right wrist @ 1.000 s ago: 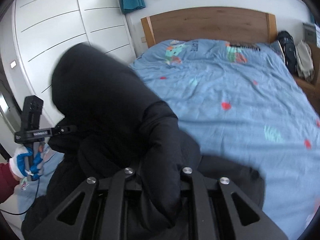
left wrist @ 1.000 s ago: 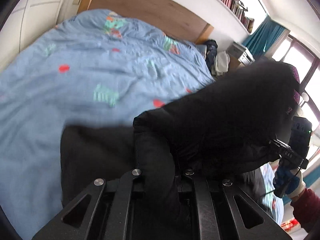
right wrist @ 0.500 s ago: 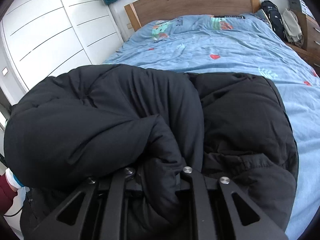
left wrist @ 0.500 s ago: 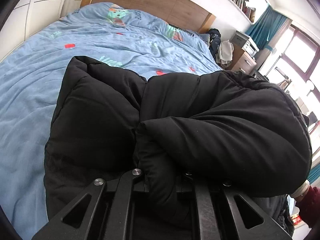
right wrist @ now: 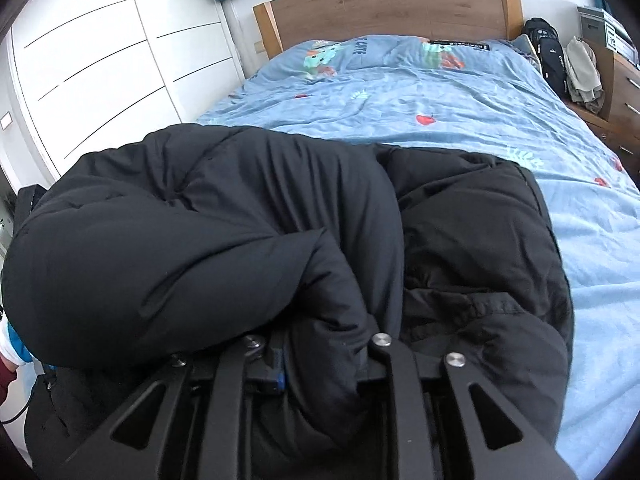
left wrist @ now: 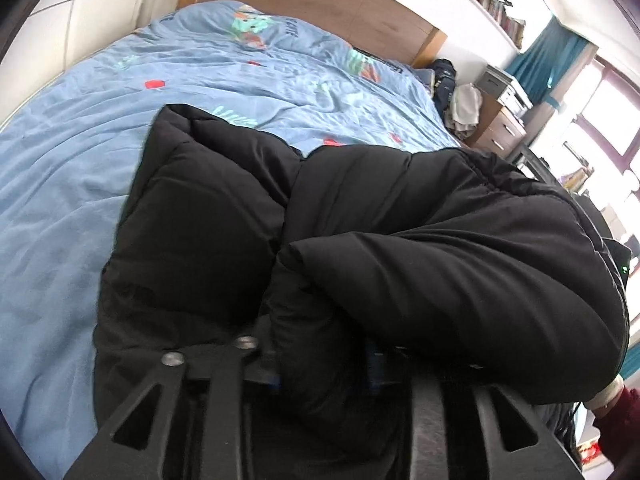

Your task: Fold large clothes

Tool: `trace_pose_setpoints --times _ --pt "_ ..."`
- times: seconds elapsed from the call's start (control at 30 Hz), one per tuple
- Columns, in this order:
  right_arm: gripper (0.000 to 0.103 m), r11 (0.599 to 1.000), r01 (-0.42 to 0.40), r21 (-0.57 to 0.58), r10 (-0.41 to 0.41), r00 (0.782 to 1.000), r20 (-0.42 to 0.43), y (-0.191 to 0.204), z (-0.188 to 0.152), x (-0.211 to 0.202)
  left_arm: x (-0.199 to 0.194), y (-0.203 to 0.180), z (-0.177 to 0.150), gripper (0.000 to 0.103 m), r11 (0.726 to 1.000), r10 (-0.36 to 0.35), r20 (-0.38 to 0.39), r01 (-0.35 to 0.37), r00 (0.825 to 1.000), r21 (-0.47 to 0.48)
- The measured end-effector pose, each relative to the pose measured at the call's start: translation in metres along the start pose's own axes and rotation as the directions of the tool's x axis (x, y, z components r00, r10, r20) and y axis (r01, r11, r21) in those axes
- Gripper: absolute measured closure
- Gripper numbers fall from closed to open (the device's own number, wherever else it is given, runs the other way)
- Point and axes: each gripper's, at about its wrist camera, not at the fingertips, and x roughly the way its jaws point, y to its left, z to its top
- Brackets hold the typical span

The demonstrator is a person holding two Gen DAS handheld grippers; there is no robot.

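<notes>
A large black puffer jacket (left wrist: 420, 248) lies on the near end of the bed, folded over on itself; it also fills the right wrist view (right wrist: 240, 232). My left gripper (left wrist: 320, 360) is shut on a thick fold of the jacket. My right gripper (right wrist: 320, 356) is shut on another thick fold of the same jacket. The fingertips of both are buried in the padding. A rolled bulge of jacket lies between the two grippers.
The bed has a light blue patterned duvet (left wrist: 120, 120), also seen in the right wrist view (right wrist: 460, 104), and a wooden headboard (right wrist: 384, 12). White wardrobe doors (right wrist: 100, 60) stand left of it. A nightstand (right wrist: 616, 88) with bags and clothes stands right of it.
The jacket was held up in the air a second ago; both grippers have brought it down and forward, and its upper half now lies folded over the lower half on the bed.
</notes>
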Motion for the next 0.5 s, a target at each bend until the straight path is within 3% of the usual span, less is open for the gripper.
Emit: trace_pose_setpoints --times 0.03,0.07,0.2,0.33,0.5 --pt "0.077 1.000 0.004 0.002 -0.004 1.000 -0.004 0.001 0.001 -0.002 -0.002 0.001 -0.001 0.032 0.999 0.034 -0.007 -0.034 0.999 -0.014" --pt "0.074 1.000 0.006 0.006 -0.005 1.000 -0.007 0.001 0.003 -0.004 -0.004 0.003 -0.001 0.025 0.998 0.058 -0.011 -0.058 0.998 -0.031" --pt "0.064 1.000 0.026 -0.003 -0.026 0.999 -0.029 0.005 0.010 -0.015 -0.023 0.012 -0.004 0.024 0.995 0.059 -0.030 -0.061 0.998 -0.077" --pt "0.059 0.999 0.045 -0.018 -0.046 0.997 -0.061 0.004 0.012 -0.037 -0.066 0.025 -0.008 0.024 0.987 0.127 -0.030 -0.129 0.991 -0.090" --pt "0.058 0.996 0.082 -0.036 -0.085 0.994 -0.071 -0.003 0.023 -0.075 -0.109 0.015 0.019 0.024 0.987 0.150 0.038 -0.147 0.988 -0.062"
